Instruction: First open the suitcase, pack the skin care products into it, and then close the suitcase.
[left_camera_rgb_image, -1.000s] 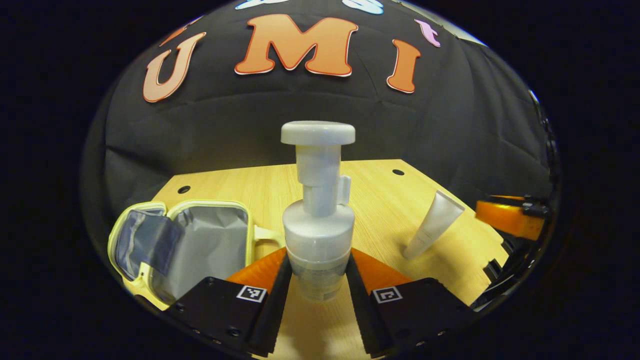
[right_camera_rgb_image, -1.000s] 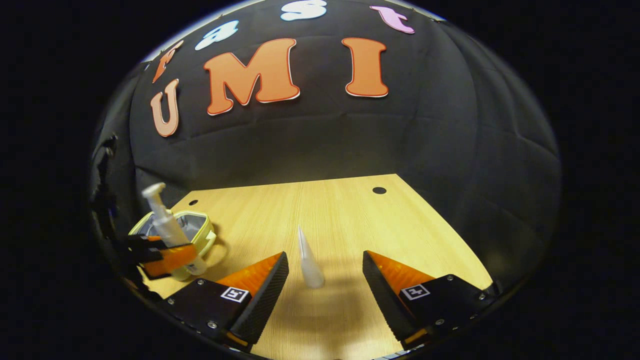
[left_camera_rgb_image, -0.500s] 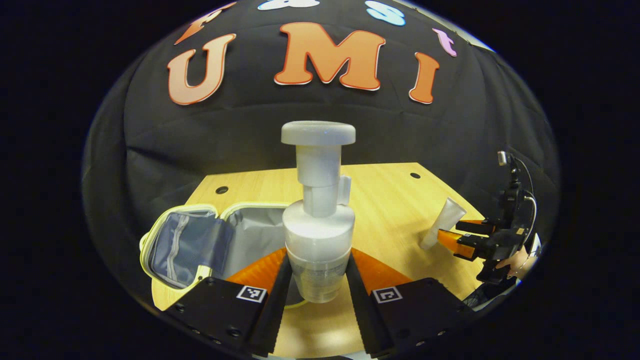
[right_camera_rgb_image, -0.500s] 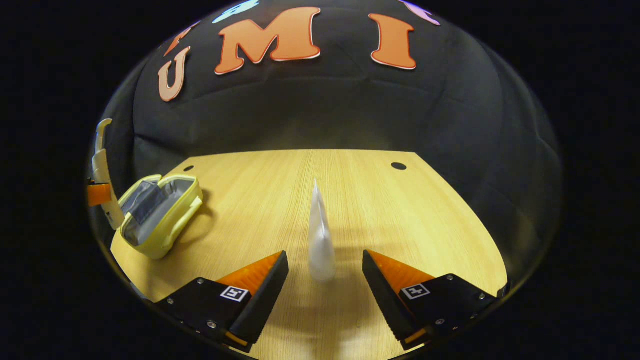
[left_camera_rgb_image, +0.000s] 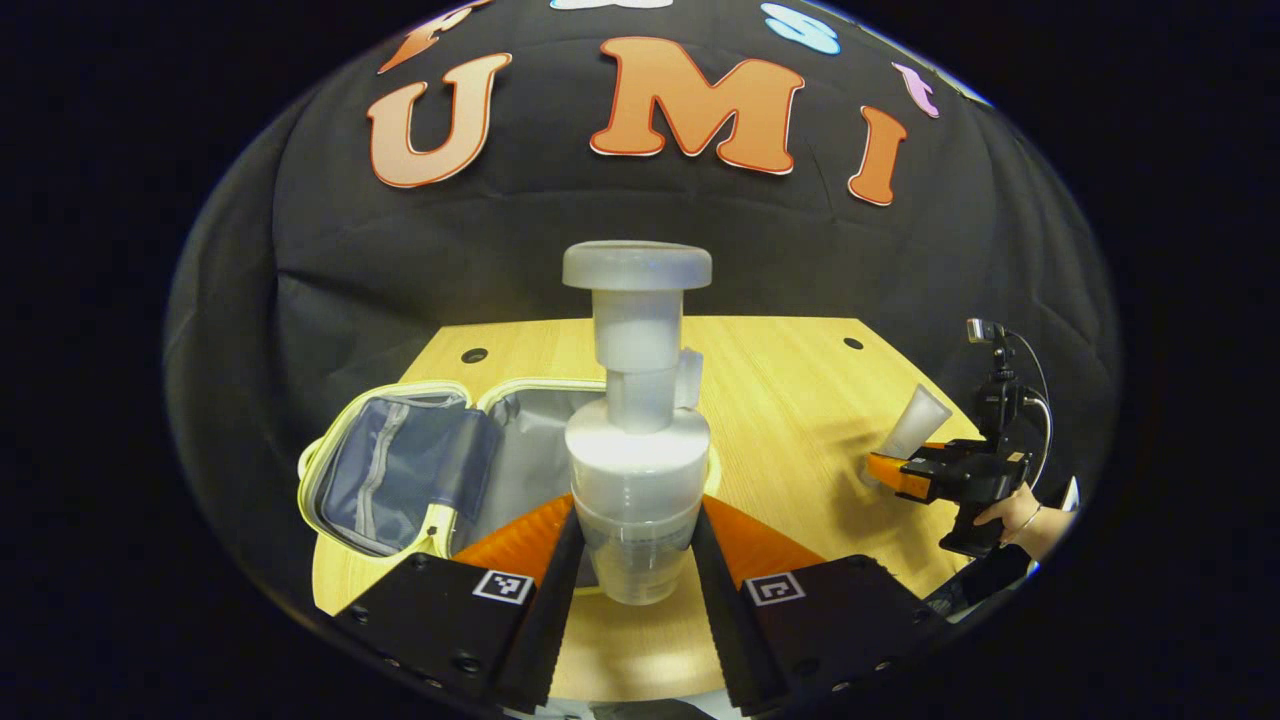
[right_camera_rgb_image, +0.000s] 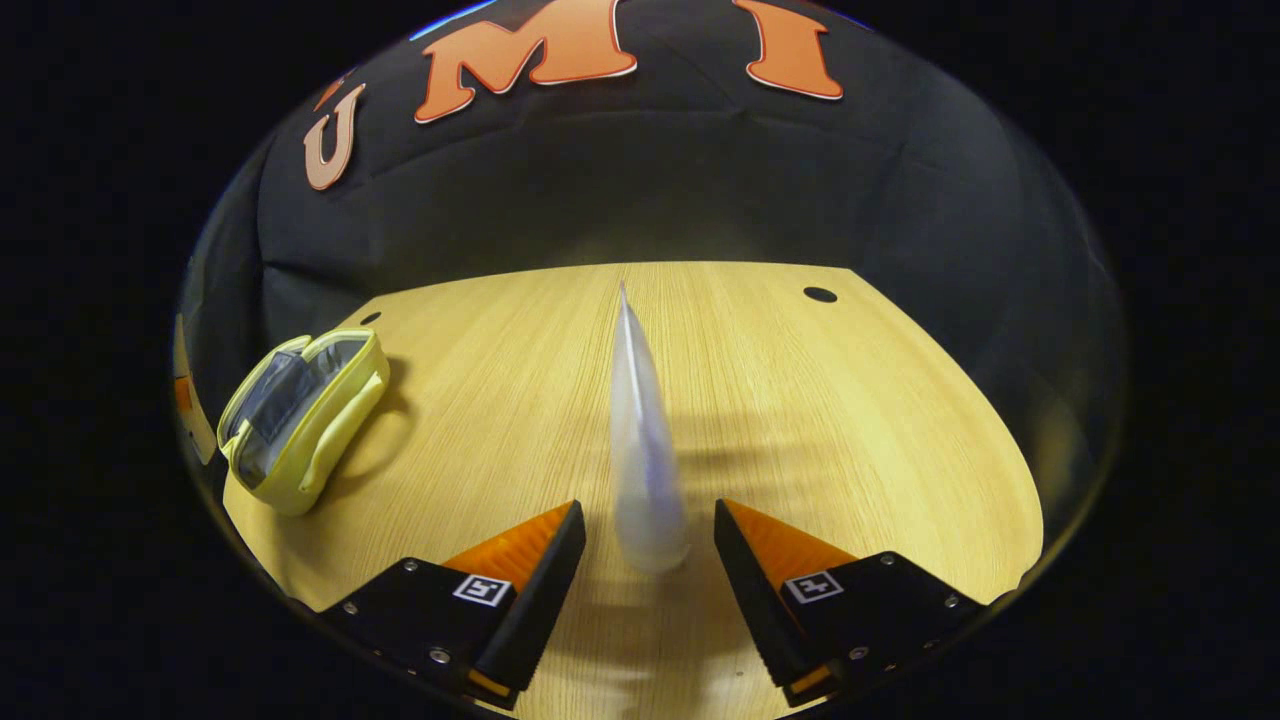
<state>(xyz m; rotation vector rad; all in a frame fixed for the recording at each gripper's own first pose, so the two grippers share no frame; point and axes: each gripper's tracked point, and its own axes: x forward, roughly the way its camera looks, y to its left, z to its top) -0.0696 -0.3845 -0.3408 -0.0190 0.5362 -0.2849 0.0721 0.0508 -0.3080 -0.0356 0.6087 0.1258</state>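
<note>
The pale-yellow zip suitcase (left_camera_rgb_image: 400, 470) lies open at nine o'clock on the wooden table (right_camera_rgb_image: 800, 420), nothing visibly packed. The left gripper (left_camera_rgb_image: 632, 560) clamps the translucent white pump bottle (left_camera_rgb_image: 636, 440); the right gripper (right_camera_rgb_image: 648, 550) straddles the white squeeze tube (right_camera_rgb_image: 642, 450), jaws apart. Packing and closing remain

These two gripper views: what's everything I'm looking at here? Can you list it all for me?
Pump bottle: one, pale grey-white, upright, clamped between the left gripper's fingers, in front of the open case.
Tube: one, white, on the table between the right gripper's fingers, not yet squeezed.
Suitcase: one small zip case, pale yellow with grey lining, lying open at the table's left.
Table: one, light wood, with small dark holes near the back edge.
Left gripper: shut on the pump bottle.
Right gripper: open around the tube.
Hand: one, holding the right gripper, seen in the left gripper view.
</note>
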